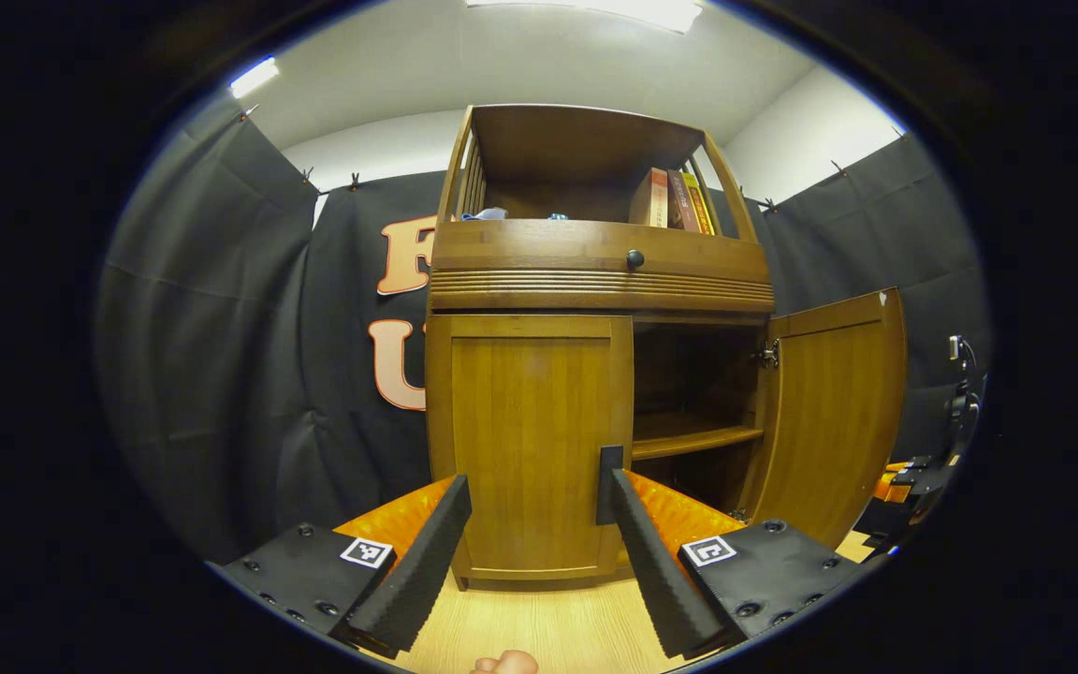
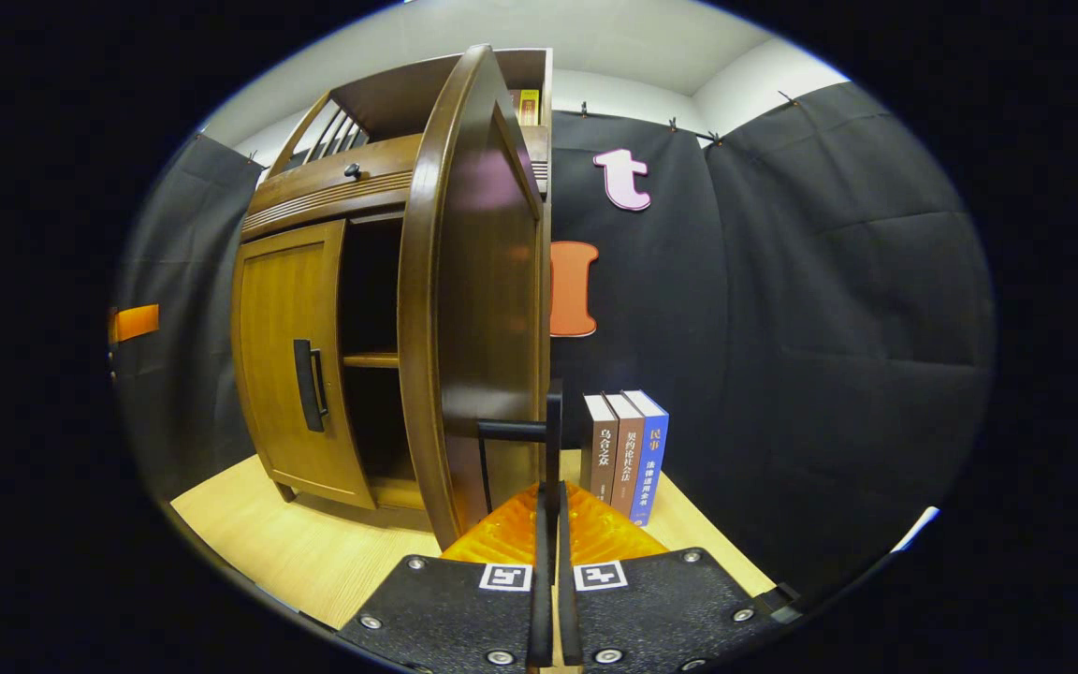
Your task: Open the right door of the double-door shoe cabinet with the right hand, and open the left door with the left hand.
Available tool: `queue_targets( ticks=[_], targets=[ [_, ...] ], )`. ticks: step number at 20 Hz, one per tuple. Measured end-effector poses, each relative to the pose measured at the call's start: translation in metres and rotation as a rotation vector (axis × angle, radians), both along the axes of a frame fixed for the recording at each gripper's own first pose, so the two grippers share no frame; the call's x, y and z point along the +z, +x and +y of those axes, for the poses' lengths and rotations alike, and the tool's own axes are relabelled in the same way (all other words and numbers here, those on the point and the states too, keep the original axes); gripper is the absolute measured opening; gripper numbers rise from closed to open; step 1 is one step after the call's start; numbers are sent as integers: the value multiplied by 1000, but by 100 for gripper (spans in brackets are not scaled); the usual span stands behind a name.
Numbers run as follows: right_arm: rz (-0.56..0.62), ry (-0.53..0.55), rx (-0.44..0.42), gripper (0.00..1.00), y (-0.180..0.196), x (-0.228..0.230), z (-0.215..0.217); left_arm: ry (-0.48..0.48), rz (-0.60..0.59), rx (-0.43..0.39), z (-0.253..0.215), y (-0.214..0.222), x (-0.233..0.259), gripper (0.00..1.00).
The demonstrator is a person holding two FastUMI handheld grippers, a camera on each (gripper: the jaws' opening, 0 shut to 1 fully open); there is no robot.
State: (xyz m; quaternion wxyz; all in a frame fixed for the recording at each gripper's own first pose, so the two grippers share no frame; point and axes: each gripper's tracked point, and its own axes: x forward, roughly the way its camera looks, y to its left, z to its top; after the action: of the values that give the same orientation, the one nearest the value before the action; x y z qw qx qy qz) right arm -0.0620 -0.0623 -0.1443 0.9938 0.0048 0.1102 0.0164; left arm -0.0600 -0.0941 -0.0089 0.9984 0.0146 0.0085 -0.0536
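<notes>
The wooden shoe cabinet (image 1: 595, 281) stands straight ahead in the left gripper view. Its left door (image 1: 530, 440) is closed and its right door (image 1: 838, 412) is swung wide open. My left gripper (image 1: 534, 487) is open in front of the left door, touching nothing. A dark vertical bar, which looks like the door's handle (image 1: 610, 468), sits at its right fingertip. In the right gripper view the right door (image 2: 464, 309) is seen nearly edge-on. My right gripper (image 2: 553, 491) is shut on that door's black handle (image 2: 553, 421). The left door's handle (image 2: 307, 384) shows there too.
Inside the open half are a dark compartment and a shelf (image 1: 693, 435). A drawer with a round knob (image 1: 634, 259) sits above the doors, and books (image 1: 675, 198) stand on the top shelf. Three books (image 2: 625, 454) stand on the wooden floor (image 2: 314, 552) by the black cloth wall.
</notes>
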Motion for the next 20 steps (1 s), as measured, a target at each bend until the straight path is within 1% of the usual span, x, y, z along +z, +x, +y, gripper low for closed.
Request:
queue_targets(
  ticks=[8,12,15,16,17,18,19,20],
  targets=[
    [-9,34,56,2,4,-2,-21,13,10,-8,-24,5,-5,95],
    [-5,91,84,2,8,-5,-37,14,16,-16,-35,8,-10,95],
    [-6,105,108,2,11,-6,-44,8,22,-21,-42,10,-15,95],
    [-8,107,112,12,11,-6,-45,7,26,-23,-44,13,-17,95],
    [-7,110,116,3,11,-6,-45,9,30,-23,-45,15,-20,95],
    [-6,116,120,3,12,-7,-47,10,34,-23,-46,18,-22,95],
    [-3,118,119,12,10,-8,-49,10,37,-24,-49,20,-26,95],
    [-1,115,118,4,8,-8,-51,10,40,-25,-50,23,-29,95]
  ],
)
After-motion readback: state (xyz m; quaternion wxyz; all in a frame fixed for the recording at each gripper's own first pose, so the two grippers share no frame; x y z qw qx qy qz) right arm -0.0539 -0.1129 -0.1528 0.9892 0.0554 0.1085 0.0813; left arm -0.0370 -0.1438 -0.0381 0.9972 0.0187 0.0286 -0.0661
